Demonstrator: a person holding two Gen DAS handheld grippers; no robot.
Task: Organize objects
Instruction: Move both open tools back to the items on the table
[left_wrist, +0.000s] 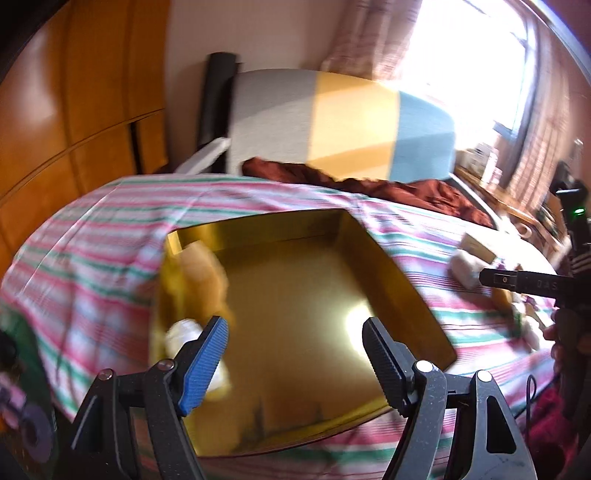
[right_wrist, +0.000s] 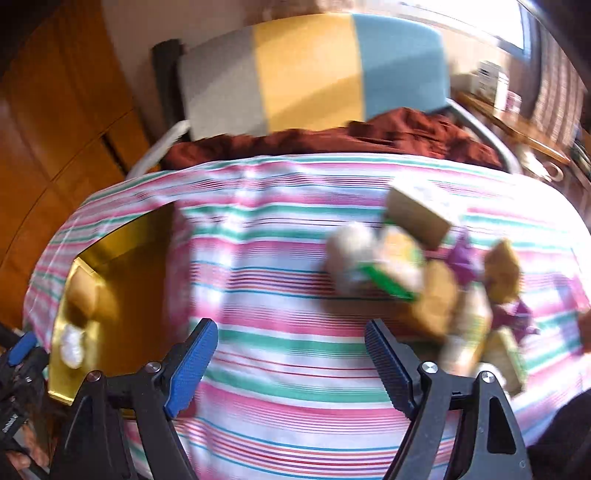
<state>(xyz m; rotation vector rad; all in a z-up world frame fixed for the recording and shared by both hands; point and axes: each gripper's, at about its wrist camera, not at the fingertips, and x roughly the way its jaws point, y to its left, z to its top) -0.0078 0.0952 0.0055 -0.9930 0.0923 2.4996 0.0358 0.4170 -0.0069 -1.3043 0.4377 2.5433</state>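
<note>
Striped cloth (right_wrist: 295, 295) covers the bed. Left gripper (left_wrist: 295, 354) hovers empty and open above the gold tray (left_wrist: 424, 295), which holds two items. Right gripper (right_wrist: 291, 354), also spread and empty, faces the pile (right_wrist: 424, 277) at its right; picking one likely comes next.

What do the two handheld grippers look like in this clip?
Both the left gripper and the right gripper are built alike: black angular frames with silver pivot bolts, one ribbed blue pad and one ribbed black pad. The right gripper's body shows a small green light and faint lettering.
</note>
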